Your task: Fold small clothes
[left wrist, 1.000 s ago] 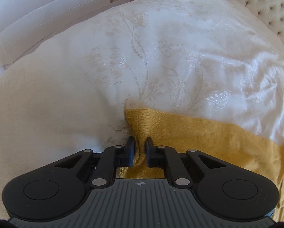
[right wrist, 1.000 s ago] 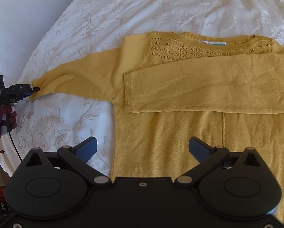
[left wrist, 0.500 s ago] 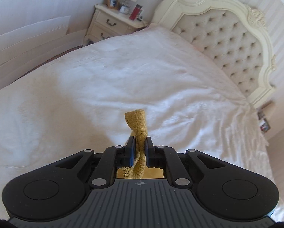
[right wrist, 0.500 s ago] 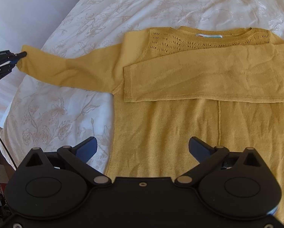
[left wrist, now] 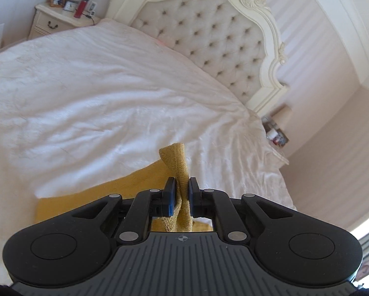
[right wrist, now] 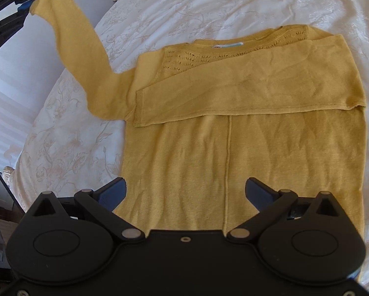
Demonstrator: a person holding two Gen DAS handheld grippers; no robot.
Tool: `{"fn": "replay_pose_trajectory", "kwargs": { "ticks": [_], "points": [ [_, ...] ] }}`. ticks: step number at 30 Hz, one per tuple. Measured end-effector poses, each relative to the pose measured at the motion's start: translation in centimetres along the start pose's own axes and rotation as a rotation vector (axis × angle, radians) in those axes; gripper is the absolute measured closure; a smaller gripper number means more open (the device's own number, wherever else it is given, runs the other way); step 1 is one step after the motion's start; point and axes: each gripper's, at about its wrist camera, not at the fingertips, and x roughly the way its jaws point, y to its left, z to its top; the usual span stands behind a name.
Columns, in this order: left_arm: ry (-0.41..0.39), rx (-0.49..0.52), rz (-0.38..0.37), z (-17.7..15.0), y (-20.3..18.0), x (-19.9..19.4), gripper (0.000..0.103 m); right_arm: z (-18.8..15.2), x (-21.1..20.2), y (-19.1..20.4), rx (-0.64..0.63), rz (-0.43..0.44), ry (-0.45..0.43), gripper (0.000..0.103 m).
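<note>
In the left wrist view, the left gripper (left wrist: 179,192) is clamped on the sleeve cuff (left wrist: 175,157) at lower centre; a second ago that cuff lay flat on the bedspread (left wrist: 98,93), now it stands raised. In the right wrist view, the yellow sweater (right wrist: 233,135) fills the centre, its sleeve lifted toward upper left, ready to fold across. The right gripper (right wrist: 185,190) hovers with fingers wide apart.

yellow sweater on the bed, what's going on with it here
A person is folding a yellow sweater on a white bed with two handheld grippers. The left gripper is shut on the cuff of one sleeve and holds it up off the bed. The other sleeve already lies folded across the chest. The right gripper hovers open over the hem, holding nothing.
</note>
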Motion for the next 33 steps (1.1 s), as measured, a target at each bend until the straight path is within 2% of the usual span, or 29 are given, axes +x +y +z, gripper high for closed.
{"fn": "replay_pose_trajectory", "kwargs": {
  "ticks": [5,6,8,11,13,15,18,24,30,33],
  "points": [
    [0.108,0.018,0.008,-4.7,-4.2,8.4,0.089,-0.1,-1.8,-2.7,0.024,-0.009,-0.023,0.001],
    [0.132,0.022,0.015,-5.6,-4.8,9.8,0.081,-0.1,-2.0,-3.1,0.028,-0.012,-0.027,0.001],
    [0.176,0.029,0.021,-7.3,-5.9,12.1,0.076,-0.1,-2.4,-3.9,0.037,-0.019,-0.031,0.001],
    [0.221,0.068,0.040,-9.2,-7.2,13.5,0.069,0.1,-2.7,-4.7,0.052,-0.028,-0.038,0.001],
    [0.228,0.107,0.045,-10.0,-7.7,13.4,0.062,0.2,-2.7,-5.1,0.057,-0.034,-0.042,0.001],
    [0.231,0.145,0.049,-10.6,-7.8,12.8,0.061,0.5,-2.6,-5.3,0.062,-0.040,-0.043,0.001],
    [0.241,0.184,0.091,-11.6,-6.1,11.3,0.059,1.3,-2.4,-5.6,0.060,-0.050,-0.055,0.001],
    [0.275,0.192,0.275,-13.3,-0.3,9.7,0.059,4.5,-1.3,-6.1,0.057,-0.057,-0.100,0.001],
    [0.306,0.082,0.440,-15.3,5.8,8.2,0.059,8.4,0.6,-6.0,0.041,-0.101,-0.134,0.002],
    [0.310,0.019,0.492,-16.3,7.9,7.8,0.059,10.0,2.0,-6.3,0.039,-0.131,-0.113,0.015]
  ]
}}
